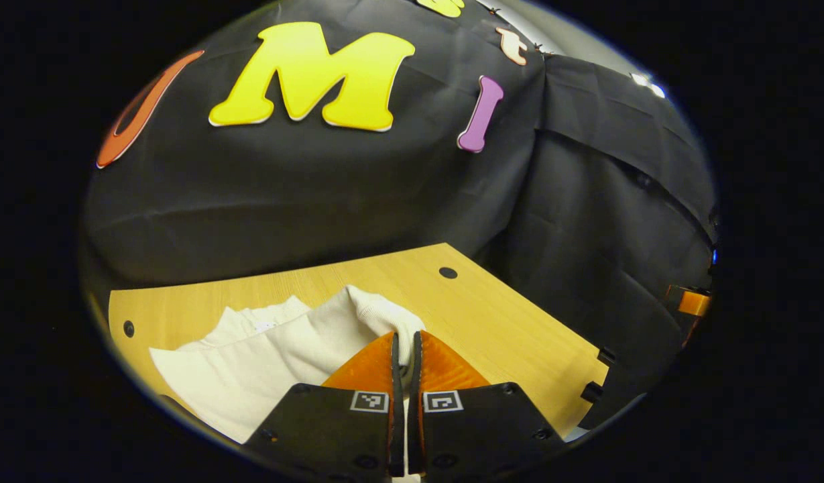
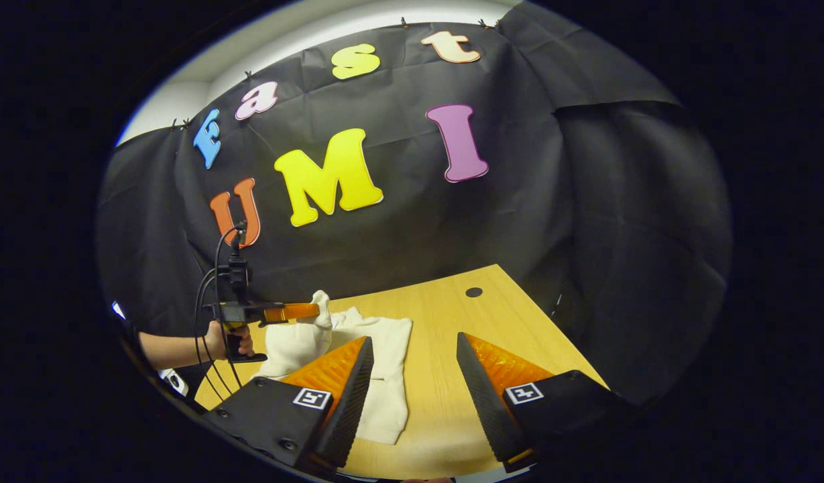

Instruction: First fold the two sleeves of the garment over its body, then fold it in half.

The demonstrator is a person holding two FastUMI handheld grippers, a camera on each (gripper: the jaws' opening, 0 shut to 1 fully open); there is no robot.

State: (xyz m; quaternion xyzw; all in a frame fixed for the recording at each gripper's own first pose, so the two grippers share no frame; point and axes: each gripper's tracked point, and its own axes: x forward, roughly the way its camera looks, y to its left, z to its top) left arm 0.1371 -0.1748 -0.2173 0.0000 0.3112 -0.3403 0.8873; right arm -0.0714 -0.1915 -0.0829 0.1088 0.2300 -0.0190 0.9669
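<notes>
A cream sweatshirt (image 2: 378,362) lies on the wooden table (image 2: 452,315). In the left gripper view my left gripper (image 1: 405,333) is shut on a sleeve cuff (image 1: 378,312), lifted above the garment body (image 1: 237,362). In the right gripper view that same gripper (image 2: 311,311) holds the raised sleeve (image 2: 298,339) at the garment's left side, with a hand (image 2: 227,339) on its handle. My right gripper (image 2: 415,345) hangs open above the table to the right of the sweatshirt, with nothing between its fingers.
Black cloth walls close in the table behind and to the right. A dark hole (image 2: 474,292) marks the table's far right corner, seen also as a hole (image 1: 448,272) in the left gripper view. Bare wood (image 2: 445,402) lies right of the garment.
</notes>
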